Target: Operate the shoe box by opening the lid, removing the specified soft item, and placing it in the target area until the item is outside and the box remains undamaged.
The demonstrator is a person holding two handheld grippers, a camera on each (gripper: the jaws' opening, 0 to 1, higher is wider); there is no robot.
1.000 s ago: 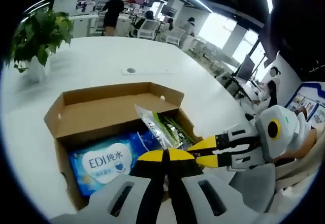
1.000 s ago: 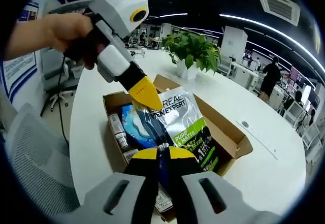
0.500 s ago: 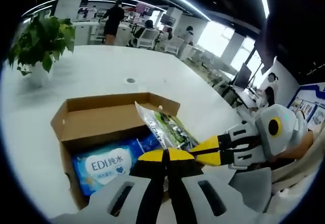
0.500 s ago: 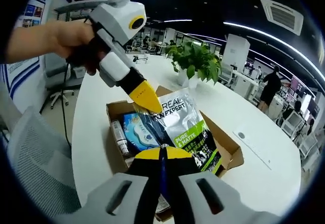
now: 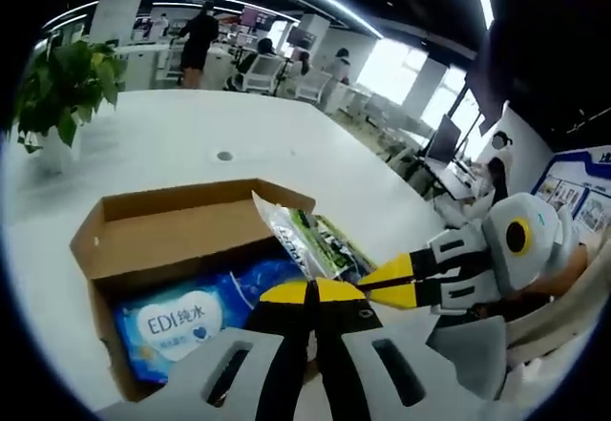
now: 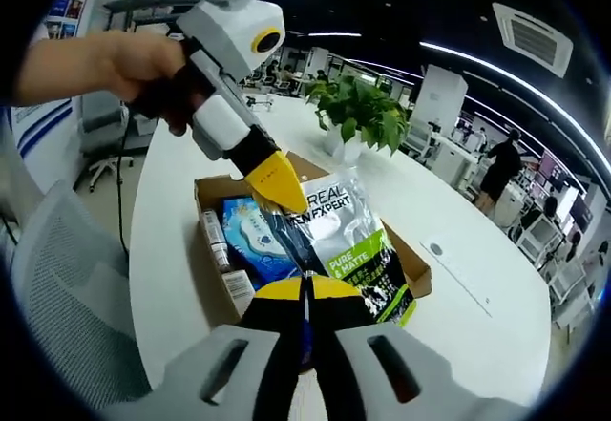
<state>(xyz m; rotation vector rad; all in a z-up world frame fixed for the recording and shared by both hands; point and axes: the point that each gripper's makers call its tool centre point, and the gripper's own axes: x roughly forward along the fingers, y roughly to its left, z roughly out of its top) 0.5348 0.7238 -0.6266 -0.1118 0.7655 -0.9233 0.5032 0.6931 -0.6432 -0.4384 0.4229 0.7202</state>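
Observation:
An open brown cardboard shoe box stands on a white table. A silver, green and black soft pouch, printed MEN EXPERT, hangs tilted over the box. My left gripper, held by a hand, is shut on the pouch's upper corner. On the pouch's lower edge my right gripper is shut too. A blue wipes pack lies inside the box, below the pouch.
Small tubes and cartons line one side of the box. A potted plant stands on the table beyond it. A grey mesh chair is by the table's edge. People stand far off.
Both grippers have stayed shut on the pouch and lifted it slightly, towards the box's edge. The views have drifted, so the box looks a little smaller and lower.

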